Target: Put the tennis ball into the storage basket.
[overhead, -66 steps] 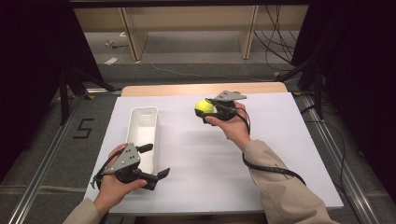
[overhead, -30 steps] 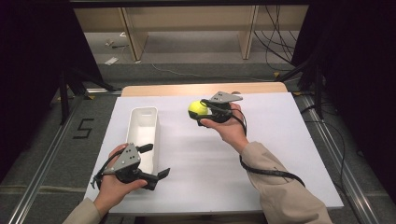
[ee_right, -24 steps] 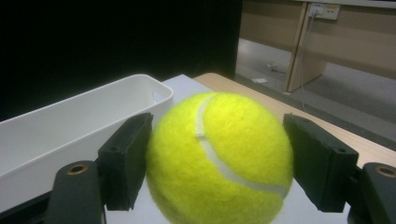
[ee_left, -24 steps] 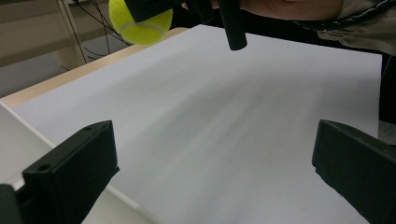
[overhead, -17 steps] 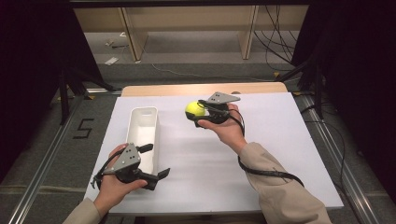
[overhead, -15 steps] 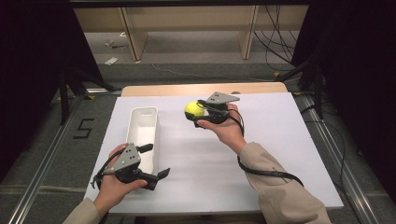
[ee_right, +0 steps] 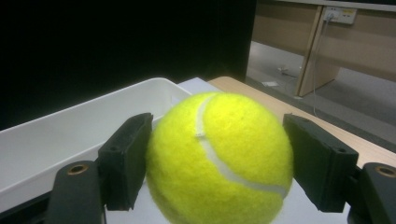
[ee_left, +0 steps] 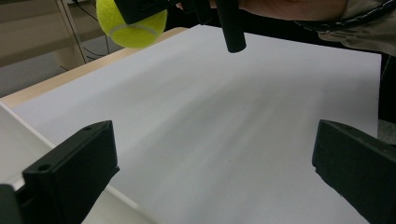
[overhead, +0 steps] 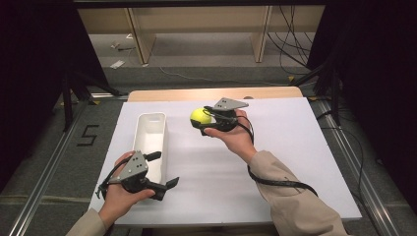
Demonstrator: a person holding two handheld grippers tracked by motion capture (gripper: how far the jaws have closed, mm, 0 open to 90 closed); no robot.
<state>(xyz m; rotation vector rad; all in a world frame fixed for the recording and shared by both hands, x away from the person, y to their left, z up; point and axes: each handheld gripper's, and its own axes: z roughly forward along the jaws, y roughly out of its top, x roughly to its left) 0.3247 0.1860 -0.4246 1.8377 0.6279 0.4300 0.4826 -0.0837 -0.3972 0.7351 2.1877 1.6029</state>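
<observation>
A yellow tennis ball (overhead: 199,116) hangs above the white table (overhead: 295,147), and my right gripper (overhead: 202,119) is shut on it. In the right gripper view the ball (ee_right: 219,158) sits squeezed between both black pads, with the white bin (ee_right: 70,140) just beyond it. The long white bin (overhead: 150,140) lies left of the ball. My left gripper (overhead: 164,169) rests near the front left corner beside the bin's near end, open and holding nothing. The left gripper view has its jaws wide apart over bare table, with the ball (ee_left: 131,23) high up at the far side.
The table's wooden back edge (overhead: 211,93) lies behind the white sheet. Dark drapes flank both sides. A wooden bench and cables stand on the floor beyond. A cable trails from the right gripper along the person's sleeve (overhead: 290,196).
My right gripper has carried the ball a little to the left, toward the bin. The left gripper has stayed where it was.
</observation>
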